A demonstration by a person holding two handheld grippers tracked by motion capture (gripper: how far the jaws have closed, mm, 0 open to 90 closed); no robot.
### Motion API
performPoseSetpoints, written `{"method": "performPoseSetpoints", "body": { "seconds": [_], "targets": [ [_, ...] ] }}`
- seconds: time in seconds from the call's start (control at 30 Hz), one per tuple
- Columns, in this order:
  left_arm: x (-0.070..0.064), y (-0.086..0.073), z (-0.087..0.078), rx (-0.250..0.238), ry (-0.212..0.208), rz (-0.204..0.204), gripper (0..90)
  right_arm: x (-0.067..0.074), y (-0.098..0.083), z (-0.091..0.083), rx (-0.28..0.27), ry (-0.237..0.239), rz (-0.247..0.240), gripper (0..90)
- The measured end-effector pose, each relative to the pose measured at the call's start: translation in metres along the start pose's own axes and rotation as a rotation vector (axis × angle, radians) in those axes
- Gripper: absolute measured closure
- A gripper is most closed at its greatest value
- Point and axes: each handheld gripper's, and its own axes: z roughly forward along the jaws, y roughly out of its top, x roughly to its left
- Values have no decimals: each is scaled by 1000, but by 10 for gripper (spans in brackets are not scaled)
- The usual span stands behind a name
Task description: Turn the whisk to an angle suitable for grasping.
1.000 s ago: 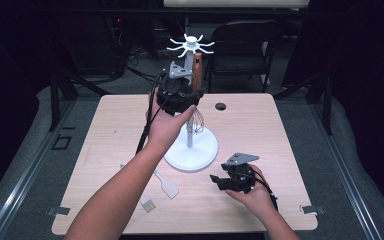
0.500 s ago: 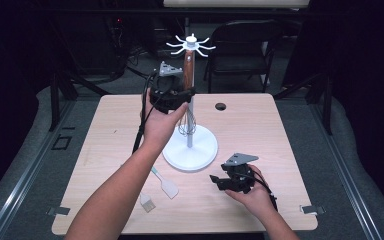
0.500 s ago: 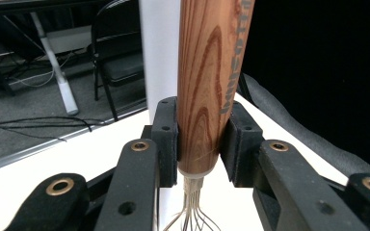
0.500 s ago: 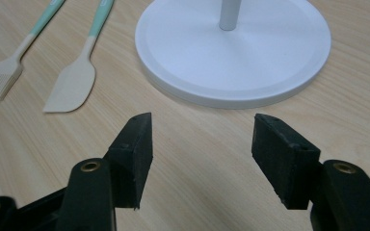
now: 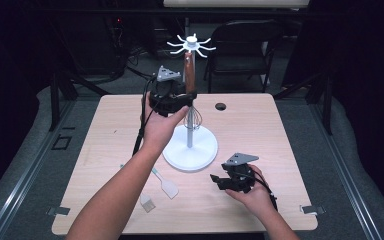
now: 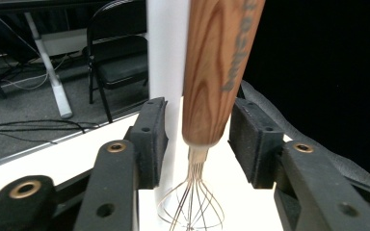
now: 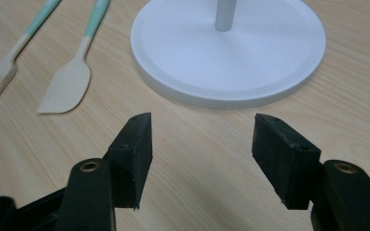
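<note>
Left gripper [image 6: 197, 139], just spreading, brackets the hanging wood-handled wire whisk [image 6: 219, 72]: light, stiff; grasp its handle, not the springy wires.

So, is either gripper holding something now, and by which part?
Nothing is held. The left gripper has just been opening around the wooden-handled wire whisk, pads apart from its handle. The right gripper is open.

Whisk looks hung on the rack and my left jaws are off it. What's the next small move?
Probably back the left gripper straight away from the whisk: its jaws have just been opening, gaps show beside the wooden handle, and the whisk hangs by the stand's pole.
</note>
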Motion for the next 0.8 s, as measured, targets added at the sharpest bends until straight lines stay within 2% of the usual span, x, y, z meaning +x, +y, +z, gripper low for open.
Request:
{"method": "performPoseSetpoints", "body": {
  "seconds": [0.27, 0.37, 0.47, 0.5, 0.6, 0.73, 0.77, 0.8],
  "targets": [
    [7, -26, -11, 17, -22, -11, 509, -3, 0, 1, 19, -3, 31, 387],
    [11, -34, -16, 19, -25, -25, 496, -4, 2, 1, 25, 0, 42, 388],
    [19, -49, -23, 22, -38, -54, 481, -7, 9, -2, 27, 11, 71, 396],
    [19, -49, -23, 22, -38, -54, 477, -7, 10, -2, 28, 16, 75, 399],
    [27, -65, -29, 20, -40, -73, 477, -7, 15, -3, 31, 24, 95, 405],
    [37, -88, -37, 21, -32, -101, 478, -7, 28, -5, 34, 27, 89, 507],
    [41, -95, -40, 23, -28, -113, 478, -7, 28, -5, 34, 27, 89, 507],
    [46, -106, -42, 22, -18, -132, 478, -7, 36, -8, 46, 38, 104, 561]
  ]
}}
